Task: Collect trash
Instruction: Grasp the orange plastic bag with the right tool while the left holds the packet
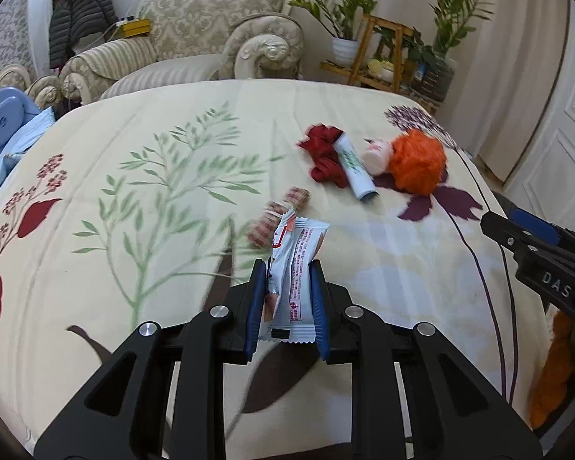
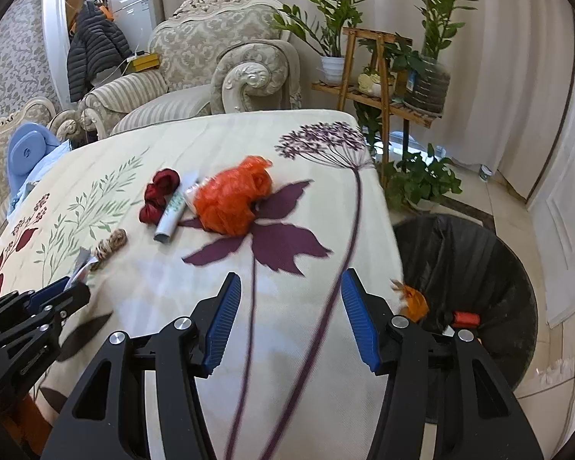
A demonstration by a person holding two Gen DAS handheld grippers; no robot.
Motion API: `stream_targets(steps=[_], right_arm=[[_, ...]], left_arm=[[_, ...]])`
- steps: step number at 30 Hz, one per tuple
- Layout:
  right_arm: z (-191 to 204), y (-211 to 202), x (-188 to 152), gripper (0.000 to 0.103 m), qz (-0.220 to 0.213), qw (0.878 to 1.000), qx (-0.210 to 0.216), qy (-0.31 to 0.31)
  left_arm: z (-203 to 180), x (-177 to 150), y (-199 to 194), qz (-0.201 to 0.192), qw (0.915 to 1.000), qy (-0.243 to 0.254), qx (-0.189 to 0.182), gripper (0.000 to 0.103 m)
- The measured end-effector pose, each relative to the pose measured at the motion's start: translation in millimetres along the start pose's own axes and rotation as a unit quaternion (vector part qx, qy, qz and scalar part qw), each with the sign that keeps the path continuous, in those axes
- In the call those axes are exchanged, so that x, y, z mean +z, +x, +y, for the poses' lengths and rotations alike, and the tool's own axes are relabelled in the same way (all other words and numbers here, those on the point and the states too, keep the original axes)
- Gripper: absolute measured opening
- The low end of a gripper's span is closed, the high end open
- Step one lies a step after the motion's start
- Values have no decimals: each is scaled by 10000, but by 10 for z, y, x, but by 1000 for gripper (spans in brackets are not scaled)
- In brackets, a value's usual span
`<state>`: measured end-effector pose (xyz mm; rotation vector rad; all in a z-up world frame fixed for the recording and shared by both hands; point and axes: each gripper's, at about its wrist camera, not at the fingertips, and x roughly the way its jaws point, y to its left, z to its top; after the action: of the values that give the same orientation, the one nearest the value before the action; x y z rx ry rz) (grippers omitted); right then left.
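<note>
One wrapper, upright, pinched in the left gripper; bin lies far right, nearer the right gripper, fingers wide, empty.

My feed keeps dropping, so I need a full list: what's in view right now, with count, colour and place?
snack wrapper: 1, white with red print, clamped in the left tongs
patterned rolls: 2, reddish-tan, on the cloth just beyond the wrapper
ribbon bundle: 1, dark red, mid-table
tube: 1, white with green print, beside the ribbon
pink packet: 1, between tube and orange mesh
orange mesh ball: 1, on the purple flower print
trash bin: 1, black-lined, on the floor off the table's right edge, orange scraps inside
table: 1, cream floral cloth
left tongs: shut on the wrapper
right tongs: open, empty, above the cloth
</note>
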<state>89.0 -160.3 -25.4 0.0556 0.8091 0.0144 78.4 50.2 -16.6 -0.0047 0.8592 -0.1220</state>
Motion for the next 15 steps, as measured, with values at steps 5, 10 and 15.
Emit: stream_targets(steps=[5,10,15], right_arm=[[146,132,161,54,10,9999,23,-132],[269,244,315,57,18,9997,-9,-248],[394,343,460,61,-18,9994,-40,-355]], left_arm=[[204,99,8,-69,9997,-145,162,22],[436,193,80,-82,9989,-312,332,22],[656,298,155,-159,9976,-427,520,22]])
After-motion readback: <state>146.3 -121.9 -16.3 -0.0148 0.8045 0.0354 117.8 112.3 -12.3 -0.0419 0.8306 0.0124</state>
